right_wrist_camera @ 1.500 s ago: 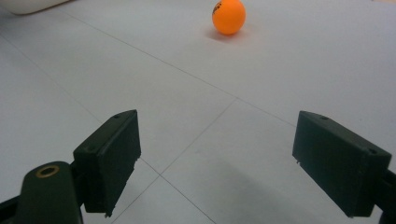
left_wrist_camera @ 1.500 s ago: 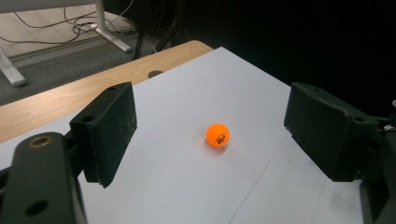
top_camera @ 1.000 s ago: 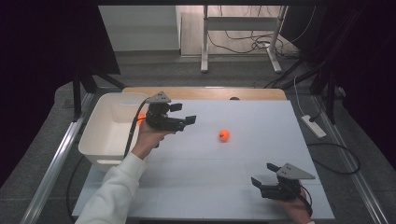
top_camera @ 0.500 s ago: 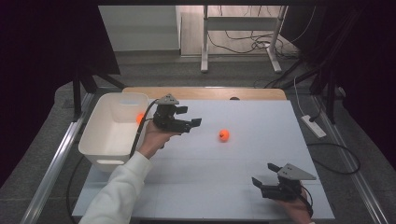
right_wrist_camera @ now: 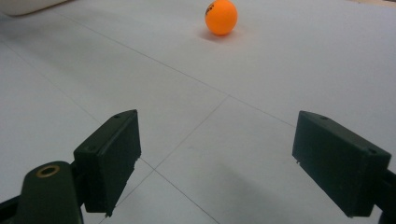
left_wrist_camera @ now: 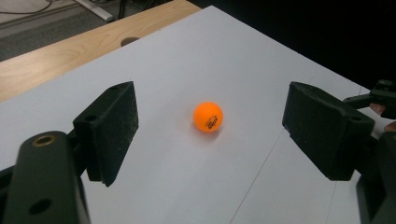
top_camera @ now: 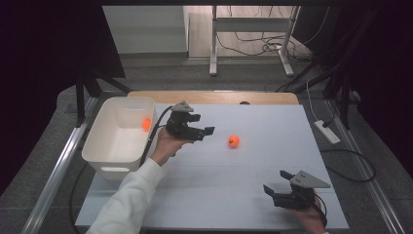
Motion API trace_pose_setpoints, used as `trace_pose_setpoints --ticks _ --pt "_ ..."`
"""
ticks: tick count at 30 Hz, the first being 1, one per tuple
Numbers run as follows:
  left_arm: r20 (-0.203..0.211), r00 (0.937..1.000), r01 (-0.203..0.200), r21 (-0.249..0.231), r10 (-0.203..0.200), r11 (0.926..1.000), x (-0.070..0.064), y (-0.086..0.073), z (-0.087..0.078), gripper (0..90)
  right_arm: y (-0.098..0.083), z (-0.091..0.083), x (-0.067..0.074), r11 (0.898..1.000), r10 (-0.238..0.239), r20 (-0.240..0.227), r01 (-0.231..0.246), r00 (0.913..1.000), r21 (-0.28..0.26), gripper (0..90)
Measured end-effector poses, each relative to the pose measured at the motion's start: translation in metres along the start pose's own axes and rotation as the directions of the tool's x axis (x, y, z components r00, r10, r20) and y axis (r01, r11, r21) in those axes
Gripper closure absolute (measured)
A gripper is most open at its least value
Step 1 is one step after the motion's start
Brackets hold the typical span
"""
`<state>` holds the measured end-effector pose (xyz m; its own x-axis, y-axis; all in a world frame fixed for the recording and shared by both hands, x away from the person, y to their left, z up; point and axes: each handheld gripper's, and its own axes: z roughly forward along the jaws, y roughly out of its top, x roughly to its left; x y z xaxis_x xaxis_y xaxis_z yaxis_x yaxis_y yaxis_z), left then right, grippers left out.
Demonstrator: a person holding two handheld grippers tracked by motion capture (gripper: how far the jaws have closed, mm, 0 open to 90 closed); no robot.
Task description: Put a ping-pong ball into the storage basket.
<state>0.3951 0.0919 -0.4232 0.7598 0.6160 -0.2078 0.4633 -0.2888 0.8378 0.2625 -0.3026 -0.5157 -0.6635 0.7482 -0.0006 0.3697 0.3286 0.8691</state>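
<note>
The small orange plastic ball lay alone on the white table, near its middle and a little toward the far side, free of both tools. The left gripper hung just left of it with its jaws apart and nothing between them, aimed along the tabletop so that the ball sat framed in the gap ahead: a line-up for a pick, I judged. Behind that hand, at the table's left edge, stood the white rectangular plastic bin, with a second orange ball already resting against its far right wall, which suggested where the loose one was bound. The right gripper waited at the near right corner, jaws apart and empty, well clear of the ball.
</note>
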Motion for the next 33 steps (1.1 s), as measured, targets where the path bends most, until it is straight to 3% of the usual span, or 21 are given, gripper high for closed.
trace_pose_setpoints --ticks 33 --pt "-0.02 0.9998 0.009 0.069 -0.008 0.9976 0.006 -0.007 0.038 19.6 0.0 0.001 0.001 1.0 -0.007 0.001 0.007 1.0 0.012 15.0"
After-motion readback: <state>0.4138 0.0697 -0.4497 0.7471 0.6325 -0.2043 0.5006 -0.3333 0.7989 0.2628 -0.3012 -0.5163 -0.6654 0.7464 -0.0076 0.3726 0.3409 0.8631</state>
